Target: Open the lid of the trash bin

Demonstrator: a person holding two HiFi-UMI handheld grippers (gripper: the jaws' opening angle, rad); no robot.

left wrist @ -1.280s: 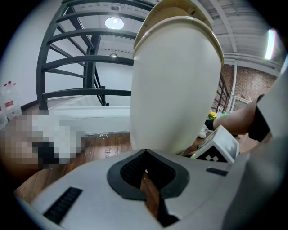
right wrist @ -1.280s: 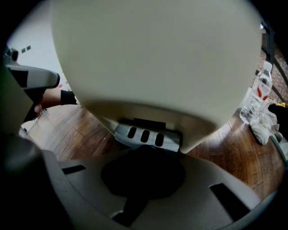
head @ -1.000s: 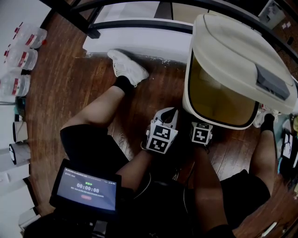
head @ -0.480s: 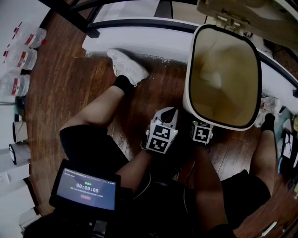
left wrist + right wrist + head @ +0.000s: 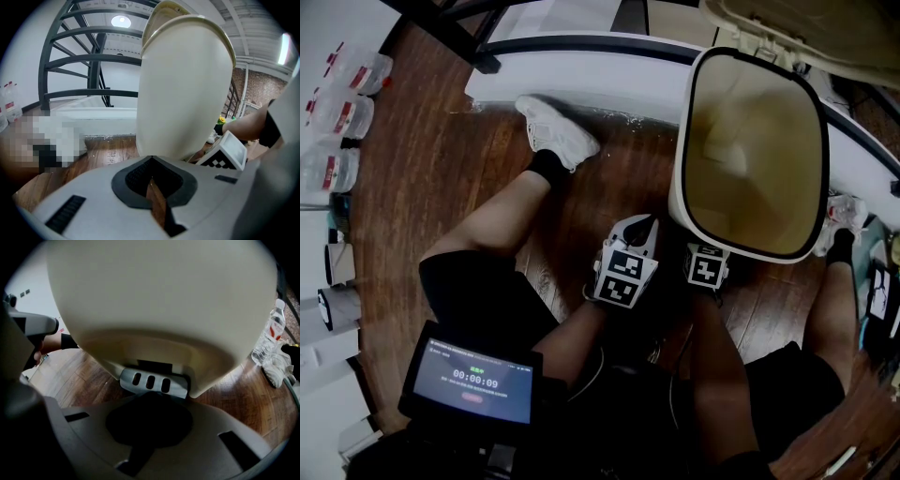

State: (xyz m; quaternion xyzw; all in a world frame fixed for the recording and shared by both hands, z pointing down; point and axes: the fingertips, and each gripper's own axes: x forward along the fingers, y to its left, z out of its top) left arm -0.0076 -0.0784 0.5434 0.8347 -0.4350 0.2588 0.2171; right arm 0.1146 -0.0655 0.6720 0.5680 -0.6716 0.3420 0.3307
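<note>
The cream trash bin [image 5: 680, 202] stands in front of me with its mouth uncovered, and I look down into its empty inside. Its lid [image 5: 787, 28] is swung up and back at the top right. In the left gripper view the bin's body [image 5: 183, 89] rises just past my left gripper [image 5: 151, 161], whose jaws are shut on nothing. My right gripper [image 5: 151, 398] is shut too, with its tip against the grey foot pedal [image 5: 152, 382] at the bin's base. In the head view the left gripper [image 5: 643, 228] and right gripper [image 5: 706, 253] sit side by side at the bin's near edge.
The person's legs and white shoes [image 5: 555, 133] flank the bin on the wooden floor [image 5: 441, 178]. A white ledge [image 5: 581, 75] and a dark metal railing [image 5: 70, 61] run behind it. Water bottles [image 5: 337, 112] stand at the left. A tablet [image 5: 473, 378] hangs at my chest.
The lid has swung up and back from a half-raised tilt over the bin, and the whole mouth now shows. Both grippers have stayed in place.
</note>
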